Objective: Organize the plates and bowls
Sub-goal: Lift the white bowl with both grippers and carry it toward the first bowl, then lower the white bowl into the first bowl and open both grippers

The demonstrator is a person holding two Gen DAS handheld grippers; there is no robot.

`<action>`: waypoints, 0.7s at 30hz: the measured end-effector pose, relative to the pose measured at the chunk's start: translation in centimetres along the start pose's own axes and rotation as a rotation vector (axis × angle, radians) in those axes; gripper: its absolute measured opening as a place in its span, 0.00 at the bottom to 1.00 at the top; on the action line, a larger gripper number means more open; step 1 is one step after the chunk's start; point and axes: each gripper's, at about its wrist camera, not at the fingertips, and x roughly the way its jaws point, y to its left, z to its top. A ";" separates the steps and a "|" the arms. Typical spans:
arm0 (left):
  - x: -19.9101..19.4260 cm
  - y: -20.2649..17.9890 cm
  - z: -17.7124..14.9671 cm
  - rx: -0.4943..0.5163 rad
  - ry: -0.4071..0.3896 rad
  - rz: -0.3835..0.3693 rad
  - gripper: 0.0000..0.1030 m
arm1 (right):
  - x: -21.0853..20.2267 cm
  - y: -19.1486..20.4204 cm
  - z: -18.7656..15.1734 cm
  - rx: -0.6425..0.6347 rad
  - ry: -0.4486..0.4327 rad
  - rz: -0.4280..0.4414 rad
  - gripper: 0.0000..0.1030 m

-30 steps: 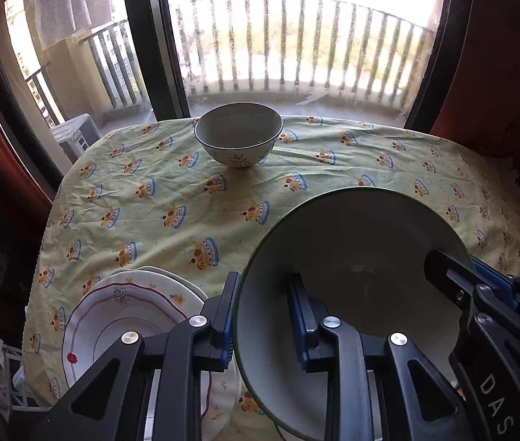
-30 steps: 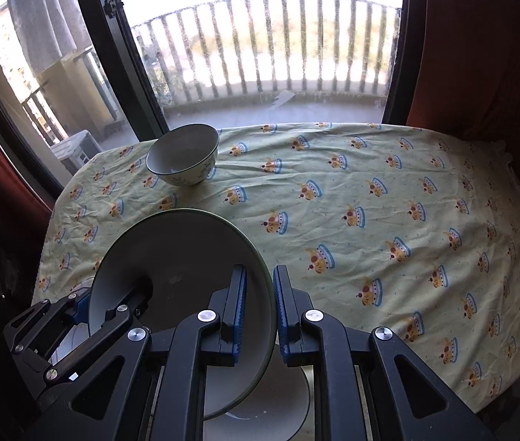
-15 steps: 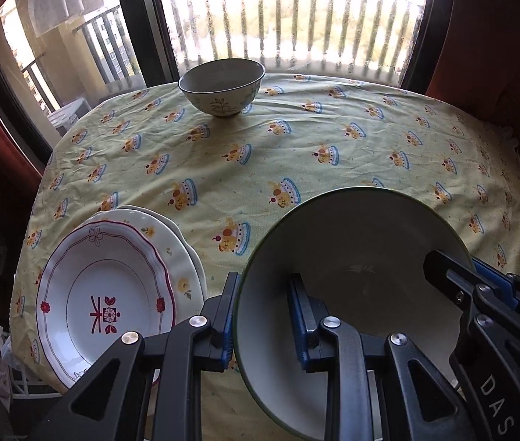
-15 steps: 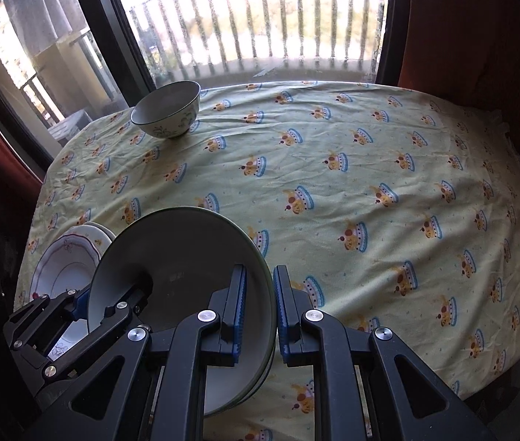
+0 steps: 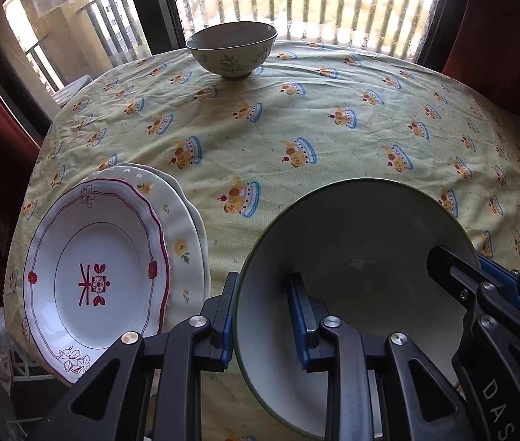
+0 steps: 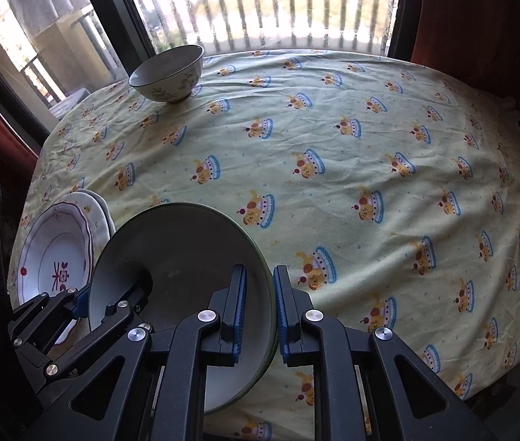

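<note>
While the tablecloth fills more of both views than a second ago, the green-rimmed bowl sinks toward it beside the stacked plates, nearly set down; left gripper and right gripper each pinch its rim.

The table is covered by a pale yellow cloth printed with small cakes, wrinkled in places. A small bowl with a leaf pattern stands upright on the cloth at the far edge, near the window. At the near left edge lies a stack of plates; the top one is white with a red rim and a red motif at its middle.
</note>
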 end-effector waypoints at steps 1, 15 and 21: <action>0.1 0.0 0.0 -0.003 0.004 -0.002 0.24 | 0.0 0.1 0.0 -0.008 -0.004 -0.004 0.18; 0.3 -1.0 -0.7 0.084 0.019 0.013 0.31 | 0.3 -0.2 -1.0 -0.004 -0.070 -0.024 0.20; -0.3 -0.5 -0.3 0.152 0.005 -0.045 0.55 | 0.4 0.1 -1.1 0.051 -0.046 -0.042 0.30</action>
